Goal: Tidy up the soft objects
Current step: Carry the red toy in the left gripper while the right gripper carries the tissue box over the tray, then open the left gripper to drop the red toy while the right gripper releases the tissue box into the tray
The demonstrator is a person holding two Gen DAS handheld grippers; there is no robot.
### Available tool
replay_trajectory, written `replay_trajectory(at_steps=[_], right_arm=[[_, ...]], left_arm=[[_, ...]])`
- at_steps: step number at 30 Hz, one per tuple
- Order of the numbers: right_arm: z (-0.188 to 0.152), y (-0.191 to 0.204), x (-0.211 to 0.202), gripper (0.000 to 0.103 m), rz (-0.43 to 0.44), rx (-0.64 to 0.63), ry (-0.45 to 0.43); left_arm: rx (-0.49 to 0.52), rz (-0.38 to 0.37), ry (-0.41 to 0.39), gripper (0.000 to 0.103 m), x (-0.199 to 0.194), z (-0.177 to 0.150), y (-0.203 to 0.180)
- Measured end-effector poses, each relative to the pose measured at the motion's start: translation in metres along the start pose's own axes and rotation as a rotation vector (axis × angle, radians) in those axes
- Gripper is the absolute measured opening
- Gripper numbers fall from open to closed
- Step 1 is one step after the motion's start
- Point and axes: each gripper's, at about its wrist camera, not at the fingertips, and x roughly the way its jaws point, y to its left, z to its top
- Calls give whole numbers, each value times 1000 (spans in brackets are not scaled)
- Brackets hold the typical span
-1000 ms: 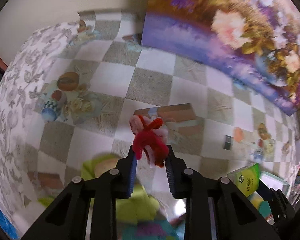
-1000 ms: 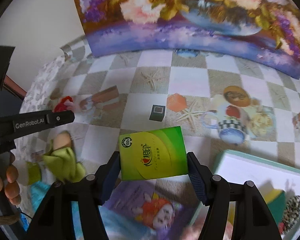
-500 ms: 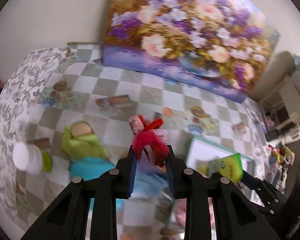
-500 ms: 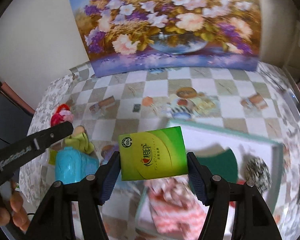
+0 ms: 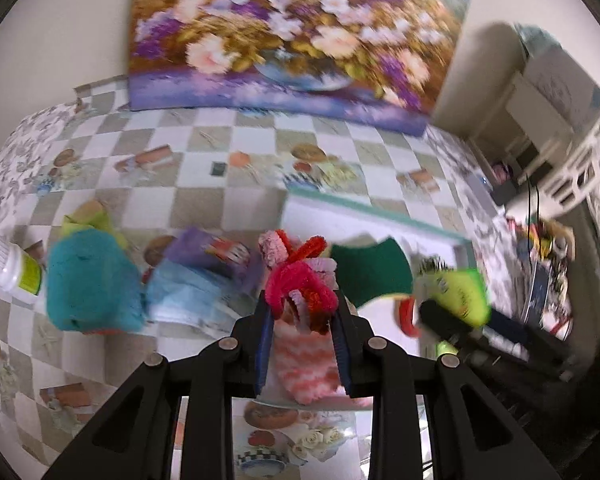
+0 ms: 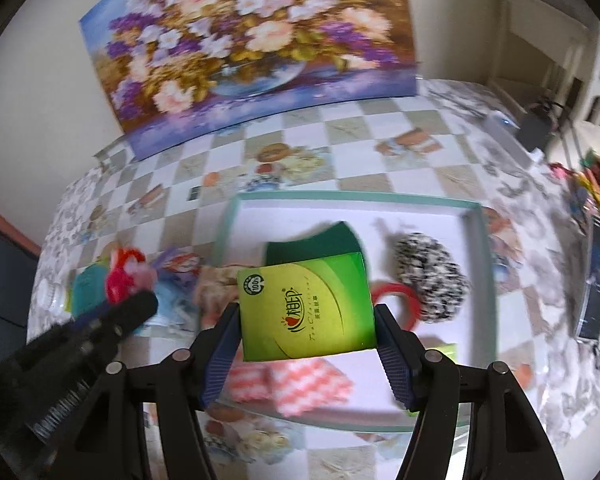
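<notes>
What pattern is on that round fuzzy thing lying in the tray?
The round fuzzy thing is speckled black and white, clearest in the right wrist view, lying in the tray.

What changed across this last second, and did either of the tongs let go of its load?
Both tongs swung across the checkered table toward the white tray; it now lies under them instead of at the frame edge. Neither let go: the left tongs still clamp the red pipe-cleaner bundle, the right tongs the green tissue pack. The sponge, scrubber and plush toys stayed put.
</notes>
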Motion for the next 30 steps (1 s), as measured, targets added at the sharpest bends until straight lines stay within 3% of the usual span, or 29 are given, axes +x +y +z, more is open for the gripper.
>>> replay_trajectory(at_steps=[5,10,21,30], right_arm=[[6,-30,1,68,-46,49,-3],[10,-67,13,68,-76,133,23],[37,-129,34,68,-86,277,-16],[47,-144,57,68,-77,303,1]], left_arm=[[57,-14,62,29,22,-15,-20],[114,-35,74,30,35,-19,-44],[240,-81,161,31,79,-32,-92],[241,-61,213,32,111,-28,-97]])
